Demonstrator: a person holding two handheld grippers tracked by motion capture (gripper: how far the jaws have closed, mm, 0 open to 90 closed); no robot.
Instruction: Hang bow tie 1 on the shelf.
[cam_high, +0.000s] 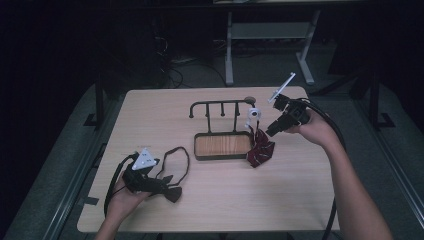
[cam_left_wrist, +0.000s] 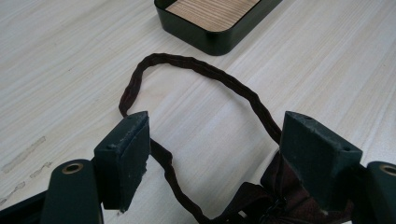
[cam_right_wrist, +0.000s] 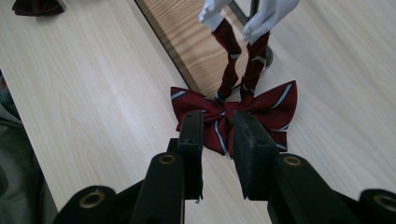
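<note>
Nearest the person, the left gripper (cam_left_wrist: 212, 154) rests low over the table (cam_high: 300, 200) with its jaws spread wide, pinching nothing. The dark bow tie (cam_left_wrist: 275, 198) lies bunched between and just under the jaw bases, and its strap loop (cam_left_wrist: 196, 70) arcs forward from between the jaws, flat on the wood. This placement suggests a straddle before closing on the knot, though the jaws do not yet touch the fabric. Ahead of the loop, the near corner of the black tray (cam_left_wrist: 219, 39) limits forward travel; open tabletop lies to either side of the jaws.

Farther out, the right gripper (cam_right_wrist: 218, 140) points down at the striped red bow tie (cam_right_wrist: 275, 105). Its jaws stand close together with a narrow gap, their tips at the knot; whether they actually pinch the cloth cannot be told. Beyond the tips, the tie's two red bands rise to a white fitting (cam_right_wrist: 266, 14) at the end of the black hook rack (cam_high: 220, 107), so the tie appears to hang from the stand with its bow resting on the table at the tray's edge. The hanging bands would probably resist a pull toward the person. In the high view, bare tabletop lies beside this gripper on the side away from the tray.
</note>
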